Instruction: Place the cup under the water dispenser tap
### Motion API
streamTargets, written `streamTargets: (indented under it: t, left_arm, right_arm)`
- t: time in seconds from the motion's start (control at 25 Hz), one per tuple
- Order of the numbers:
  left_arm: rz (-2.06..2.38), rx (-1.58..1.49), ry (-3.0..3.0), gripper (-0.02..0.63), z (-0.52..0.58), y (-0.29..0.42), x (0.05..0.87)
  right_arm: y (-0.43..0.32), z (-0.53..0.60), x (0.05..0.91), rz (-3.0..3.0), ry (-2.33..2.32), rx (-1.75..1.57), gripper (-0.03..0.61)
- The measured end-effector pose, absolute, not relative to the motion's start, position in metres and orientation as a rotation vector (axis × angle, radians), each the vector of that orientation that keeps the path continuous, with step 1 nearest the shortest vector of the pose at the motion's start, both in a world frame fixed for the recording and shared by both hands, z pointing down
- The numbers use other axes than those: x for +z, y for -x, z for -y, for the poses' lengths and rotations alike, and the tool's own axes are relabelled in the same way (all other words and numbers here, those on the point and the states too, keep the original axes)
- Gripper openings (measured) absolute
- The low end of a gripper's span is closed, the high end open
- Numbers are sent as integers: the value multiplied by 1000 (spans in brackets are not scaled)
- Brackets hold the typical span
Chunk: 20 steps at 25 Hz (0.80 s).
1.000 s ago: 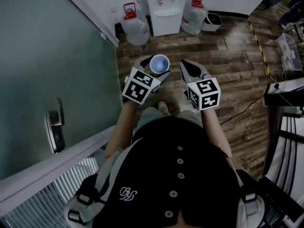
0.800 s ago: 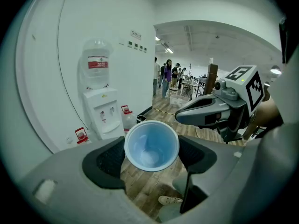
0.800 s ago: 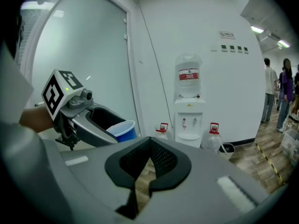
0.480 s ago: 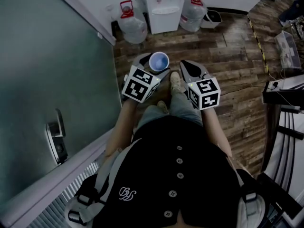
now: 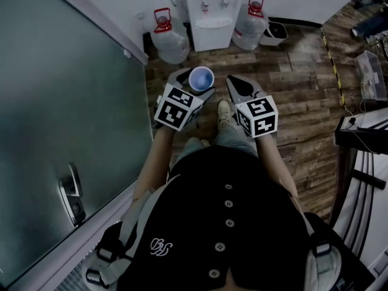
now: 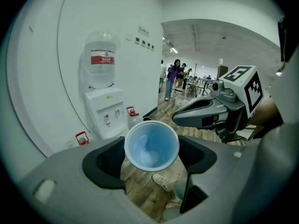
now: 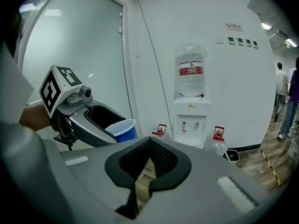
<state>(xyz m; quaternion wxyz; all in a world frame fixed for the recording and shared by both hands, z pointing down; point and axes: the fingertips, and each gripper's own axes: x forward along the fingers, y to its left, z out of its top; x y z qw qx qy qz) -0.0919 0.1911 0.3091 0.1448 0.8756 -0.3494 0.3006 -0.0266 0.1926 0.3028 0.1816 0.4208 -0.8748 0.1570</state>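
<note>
Closest in, the left gripper (image 5: 195, 85) has its fingers clamped on the blue cup (image 6: 152, 146), a dark pad against each side. The cup's mouth faces up, carried above the wood-plank floor (image 5: 291, 90). It looks like thin, smooth plastic, tapered and apparently empty. I'd call it light, and easy to crush or let slip, so a gentle pinch high on the wall suits it. Right beside it, the right gripper (image 7: 149, 143) has its fingers together, nothing between them. Ahead, at the floor's far edge against the white wall, stands the boxy white water dispenser (image 5: 211, 11). It has two small taps (image 7: 184, 124) above a tray, and clear red-capped bottles (image 5: 170, 36) flank it.
</note>
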Motion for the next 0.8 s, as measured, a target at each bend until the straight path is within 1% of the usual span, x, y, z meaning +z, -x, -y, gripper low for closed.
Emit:
streamTargets:
  t: [0.4, 0.8]
  left_arm:
    - [1029, 872, -2516, 360, -88, 64, 308]
    - [1068, 851, -2473, 362, -24, 32, 313]
  right_arm:
    - [2, -86, 299, 2485, -1138, 422, 0]
    - [-23, -18, 298, 2512, -1070, 394, 0]
